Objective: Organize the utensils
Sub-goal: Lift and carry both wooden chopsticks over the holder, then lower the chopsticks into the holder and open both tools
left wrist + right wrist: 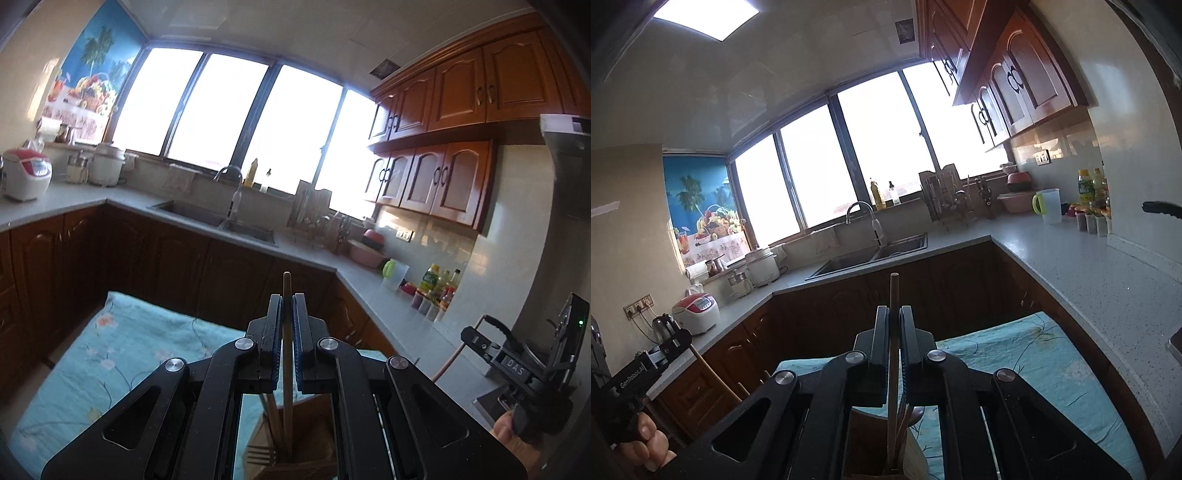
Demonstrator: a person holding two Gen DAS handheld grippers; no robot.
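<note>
A: Left wrist view: left gripper (287,328) has its fingers narrowed onto a wooden chopstick (286,354). Stick runs straight up between the pads, tip poking past the fingertips, lower end down in the wooden utensil holder (295,443) directly below the fingers.

B: Right side?

A: Same picture. Right gripper (894,343) fingers closed to a slit around a second wooden stick (894,354), upright, top clear of the fingertips, bottom inside the holder under them.

B: What's already in the holder?

A: A fork (261,456), tines showing just left of the left stick, plus at least one more wooden handle beside it. Right view shows a spoon-like wooden piece near the stick; can't tell exactly what.

B: Progress?

A: Judging late stage. Nothing loose visible on the blue floral cloth (122,354) over the desk ahead of the fingers. Left to do: release both sticks. Can't tell if they've bottomed out.
</note>
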